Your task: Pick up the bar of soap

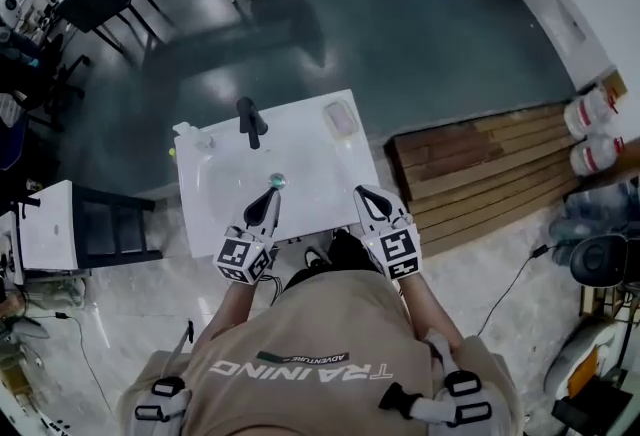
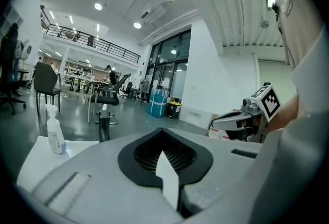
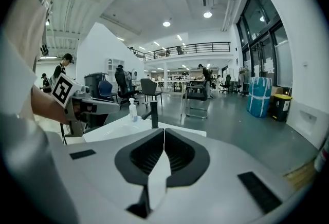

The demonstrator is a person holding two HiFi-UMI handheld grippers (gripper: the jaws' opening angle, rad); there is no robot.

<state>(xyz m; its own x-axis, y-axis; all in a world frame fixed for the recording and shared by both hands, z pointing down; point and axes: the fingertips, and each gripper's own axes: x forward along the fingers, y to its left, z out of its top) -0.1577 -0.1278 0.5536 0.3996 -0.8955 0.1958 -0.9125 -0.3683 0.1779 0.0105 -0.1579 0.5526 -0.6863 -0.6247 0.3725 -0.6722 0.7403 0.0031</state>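
Observation:
The bar of soap [image 1: 340,119] is a pale rounded block lying on the far right corner of the white sink counter [image 1: 310,149]. It shows only in the head view. My left gripper [image 1: 269,195] hovers over the basin's near side, close to the drain [image 1: 277,180], with its jaws shut and empty. My right gripper [image 1: 363,192] is at the counter's near right edge, well short of the soap, also shut on nothing. In the left gripper view the left gripper [image 2: 163,155] shows its jaws pressed together. The right gripper [image 3: 163,138] looks the same in its own view.
A black faucet [image 1: 250,121] stands at the back of the basin, with a small clear bottle [image 1: 184,131] to its left. Wooden pallets [image 1: 485,169] lie on the floor to the right. A white cabinet [image 1: 45,224] stands to the left, and chairs [image 1: 95,4] farther off.

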